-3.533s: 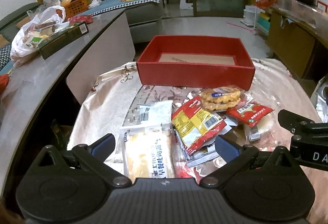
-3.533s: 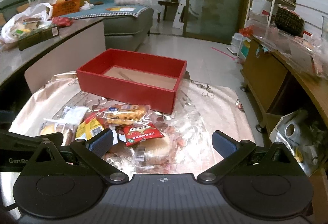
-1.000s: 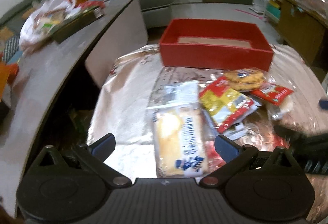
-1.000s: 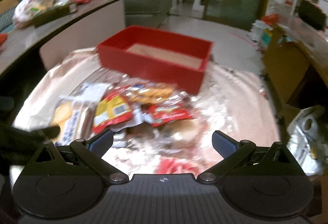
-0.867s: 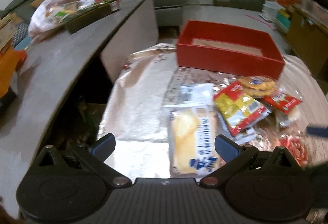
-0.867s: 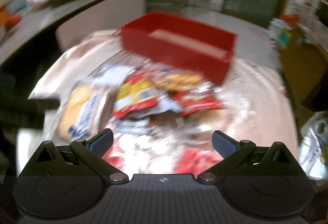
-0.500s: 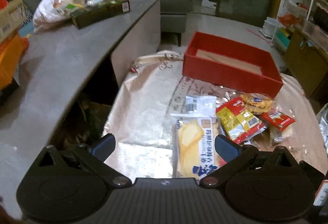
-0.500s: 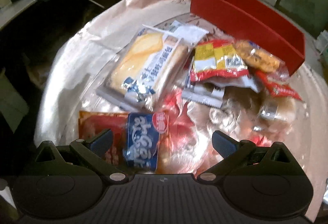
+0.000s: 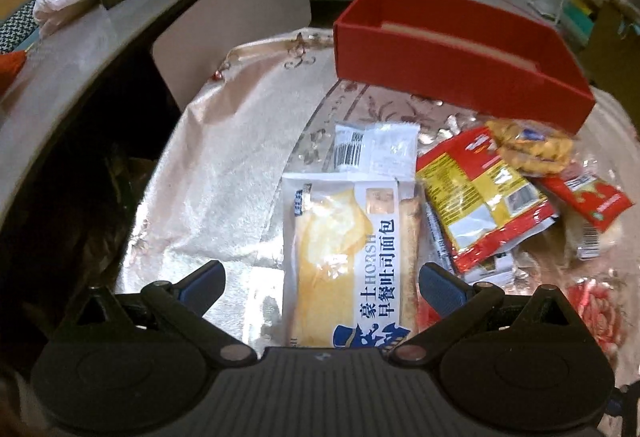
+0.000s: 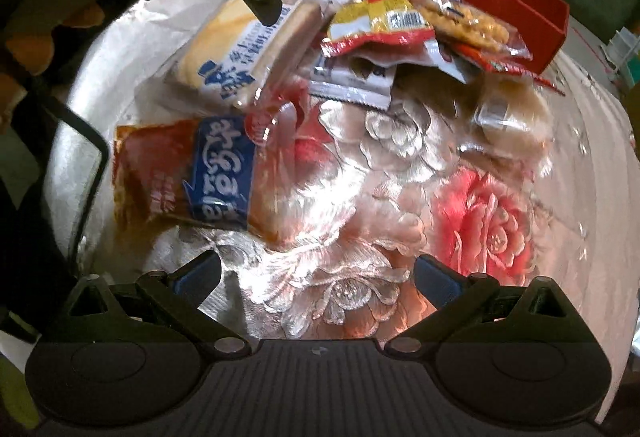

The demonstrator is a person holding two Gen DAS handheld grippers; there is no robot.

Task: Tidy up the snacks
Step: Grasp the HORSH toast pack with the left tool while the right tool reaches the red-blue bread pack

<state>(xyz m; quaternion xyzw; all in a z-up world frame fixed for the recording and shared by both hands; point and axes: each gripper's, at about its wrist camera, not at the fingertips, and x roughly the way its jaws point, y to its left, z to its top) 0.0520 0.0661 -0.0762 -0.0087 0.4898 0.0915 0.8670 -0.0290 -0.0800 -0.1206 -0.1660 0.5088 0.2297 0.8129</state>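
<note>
Shiny floral cloth point(image 10: 472, 205) covers the round table, snacks piled on its middle. Red box point(image 9: 456, 49) sits at the far edge, open top, nothing seen inside but its pale floor. Bread pack point(image 9: 352, 257) lies flat near the front, long side pointing away, between the left gripper point(image 9: 322, 283) tips; jaws wide, not touching it. White pack point(image 9: 376, 149) with barcode lies just beyond the bread, touching its far end. Red-yellow pack point(image 9: 480, 197) lies right of the bread, overlapping smaller packs under it. Cookie pack point(image 9: 532, 149) rests on its far corner, close to the box wall. Small red pack point(image 9: 588, 197) further right. Right view: red-blue pack point(image 10: 188, 177) lies near the bread's front end, blurred. Right gripper point(image 10: 318, 275) over bare cloth, jaws wide, holding nothing. Left gripper body overhangs the bread at top left there.
</note>
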